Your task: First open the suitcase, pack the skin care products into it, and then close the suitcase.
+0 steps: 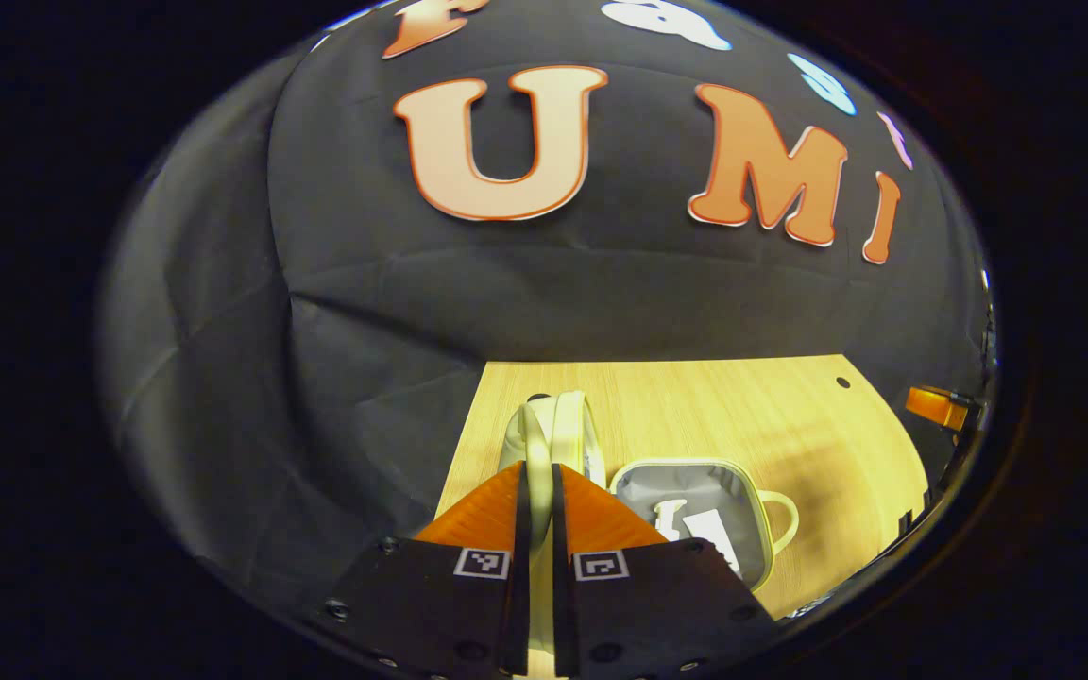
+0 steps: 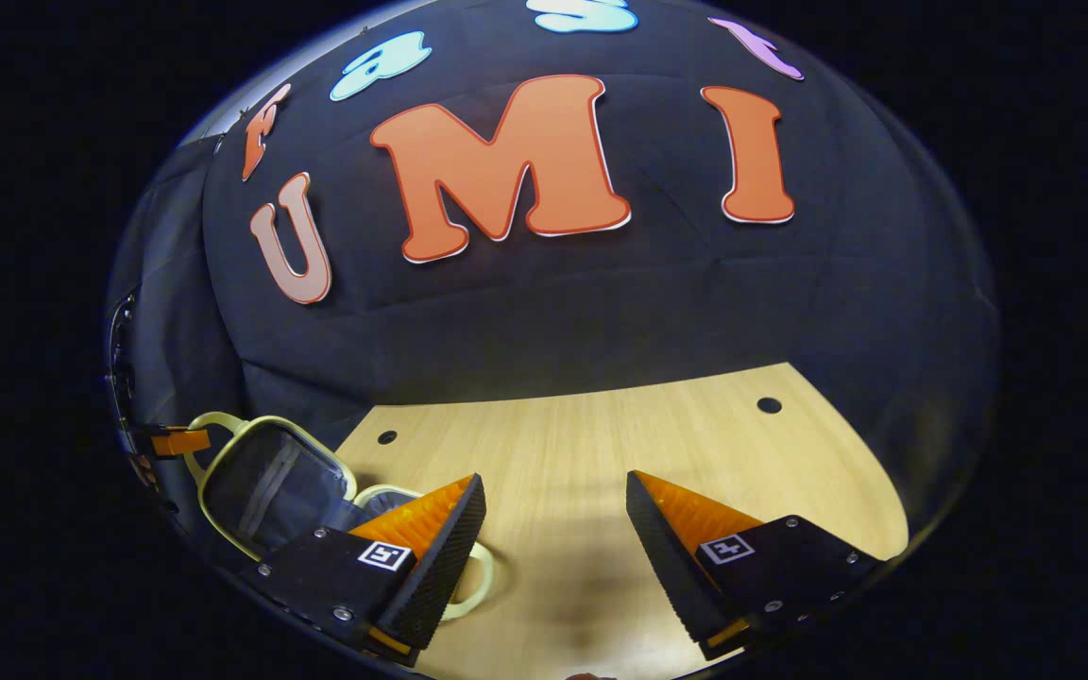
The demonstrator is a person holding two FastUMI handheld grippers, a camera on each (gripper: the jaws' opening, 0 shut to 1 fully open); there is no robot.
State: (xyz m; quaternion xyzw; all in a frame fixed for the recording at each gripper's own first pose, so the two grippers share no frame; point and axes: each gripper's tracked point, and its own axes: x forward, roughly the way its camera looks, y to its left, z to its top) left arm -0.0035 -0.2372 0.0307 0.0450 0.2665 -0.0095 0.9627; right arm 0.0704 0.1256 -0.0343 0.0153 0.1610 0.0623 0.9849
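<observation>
Pale plastic of the suitcase lid (image 1: 553, 434) runs edge-on straight between the left gripper (image 1: 536, 491) fingers, which are pressed narrow against it from both sides; holding the lid upright like this looks meant to keep the case from falling shut while packing goes on. Just right of those fingers the open suitcase base (image 1: 695, 472) lies flat on the wooden table (image 1: 742, 406), grey lining up, with white skin care products (image 1: 695, 524) already lying inside and a loop handle pointing right. In the right gripper view the right gripper (image 2: 553, 519) hangs with its jaws spread wide and nothing between them, over bare table beside the case, probably free after a drop-off. Farther left there, the raised lid shows its lined inside. With items in, closing seems the step left
</observation>
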